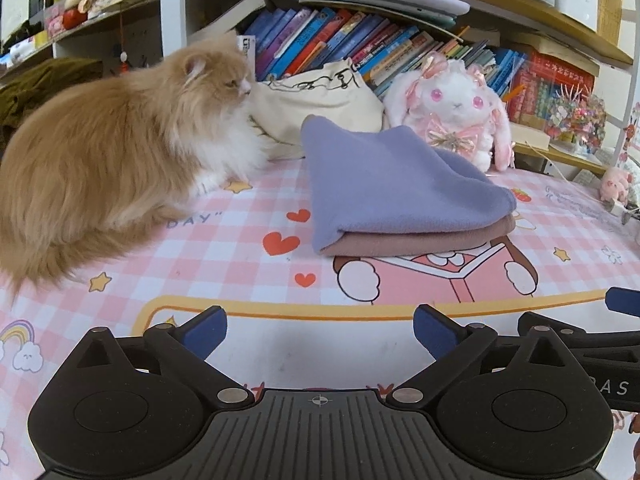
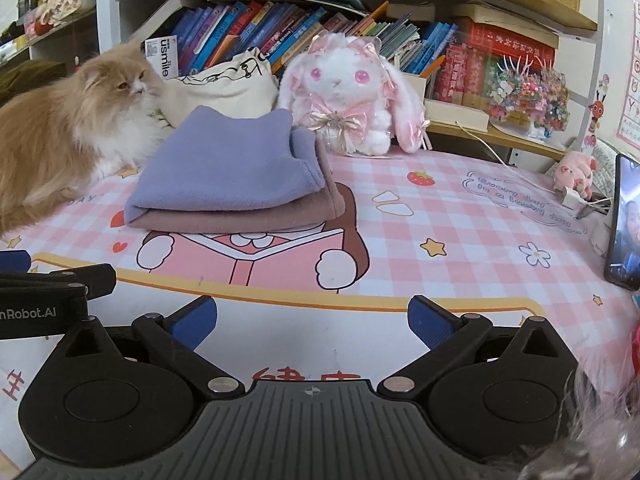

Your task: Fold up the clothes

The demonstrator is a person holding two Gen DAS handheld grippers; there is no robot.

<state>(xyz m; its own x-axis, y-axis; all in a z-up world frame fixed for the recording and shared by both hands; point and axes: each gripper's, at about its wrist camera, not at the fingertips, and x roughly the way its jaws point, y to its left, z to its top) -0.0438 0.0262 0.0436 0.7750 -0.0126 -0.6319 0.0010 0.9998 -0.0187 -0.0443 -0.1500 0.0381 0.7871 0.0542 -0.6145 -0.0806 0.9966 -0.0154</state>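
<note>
A folded lilac fleece garment (image 1: 392, 184) lies on top of a folded dusty-pink garment (image 1: 424, 240) on the pink checked mat (image 1: 248, 264). The stack also shows in the right wrist view, lilac (image 2: 228, 168) over pink (image 2: 248, 216). My left gripper (image 1: 320, 332) is open and empty, low over the mat, short of the stack. My right gripper (image 2: 312, 320) is open and empty, in front and to the right of the stack. Each gripper's side shows at the edge of the other's view.
A fluffy orange cat (image 1: 112, 168) sits on the mat left of the stack, close to it. A cream tote bag (image 1: 320, 100) and a white-pink plush rabbit (image 1: 456, 108) stand behind. A phone (image 2: 624, 220), charger and cable (image 2: 572, 196) lie at the right. Bookshelves line the back.
</note>
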